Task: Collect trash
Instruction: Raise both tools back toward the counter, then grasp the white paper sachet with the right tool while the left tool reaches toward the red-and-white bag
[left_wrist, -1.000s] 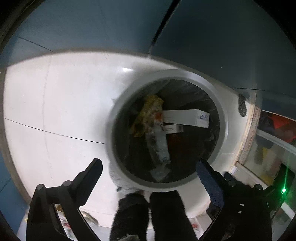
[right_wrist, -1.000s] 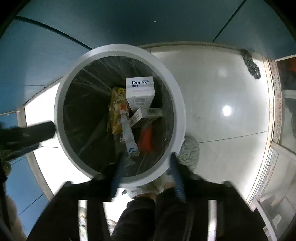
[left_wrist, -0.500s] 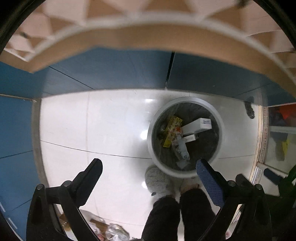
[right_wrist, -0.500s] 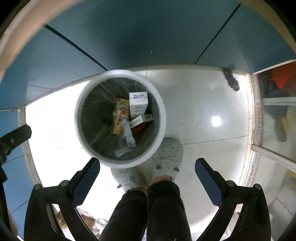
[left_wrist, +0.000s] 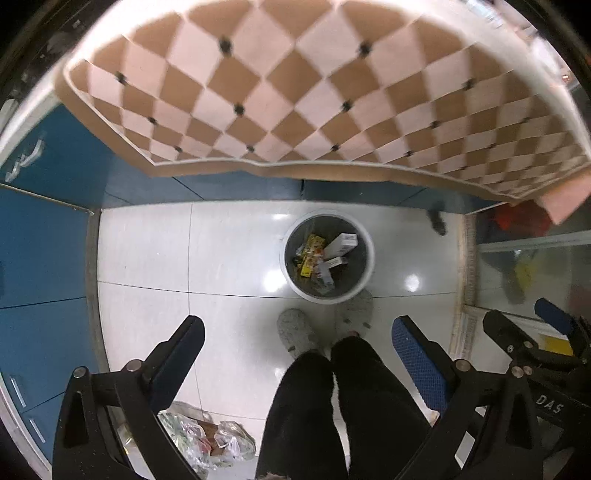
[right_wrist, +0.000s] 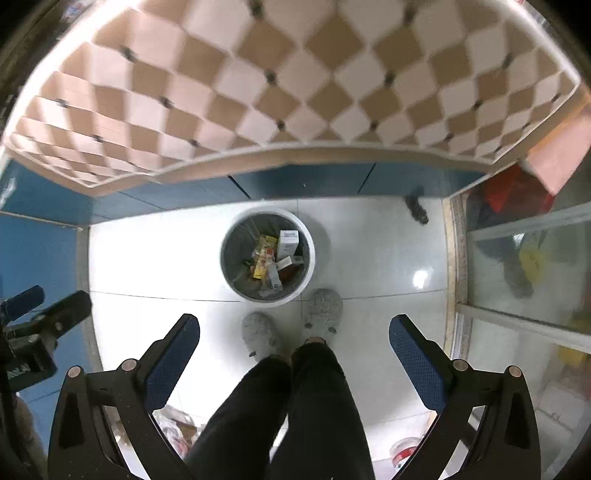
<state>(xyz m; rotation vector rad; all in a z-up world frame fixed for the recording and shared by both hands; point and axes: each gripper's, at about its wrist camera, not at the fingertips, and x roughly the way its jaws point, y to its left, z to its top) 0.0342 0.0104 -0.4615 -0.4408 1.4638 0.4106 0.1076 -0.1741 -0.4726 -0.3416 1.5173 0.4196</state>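
Left tongs: your left gripper (left_wrist: 295, 354) hangs high over the floor with its jaws spread wide and nothing between them.
Right tongs: your right gripper (right_wrist: 293, 345) is likewise wide apart and empty; its blue pads (right_wrist: 417, 363) are bare.
Bin: the round white plastic waste bin with a clear liner (left_wrist: 291, 275) stands on the glossy white tiled floor (left_wrist: 229, 258), just beyond your grey fluffy slippers (left_wrist: 295, 330) and near the blue cabinet fronts.
Trash already in: a white cardboard carton (right_wrist: 288, 240), a yellow crinkled wrapper (right_wrist: 263, 256) and smaller scraps lie at the bottom of the bin.
Trash still out: a heap of clear crumpled plastic bags and wrappers (left_wrist: 199, 443) lies on the floor near your left leg, well apart from the bin.
Handling: you can expect that heap to be very light, soft and slippery, likely to crumple or slide between the pads. Take it at a bunched fold rather than a single loose film, and squeeze fully. Cartons will probably be stiff and light; grip them across a narrow side.
Left view only: it shows the bag heap most fully, and your right gripper at the far right edge.
Right view only: it shows a red-and-white item (right_wrist: 406, 452) on the floor at the near right, too small to identify, plus your left gripper at the left edge.
Both views: the checkered brown-and-white counter top (left_wrist: 295, 92) fills the far part.
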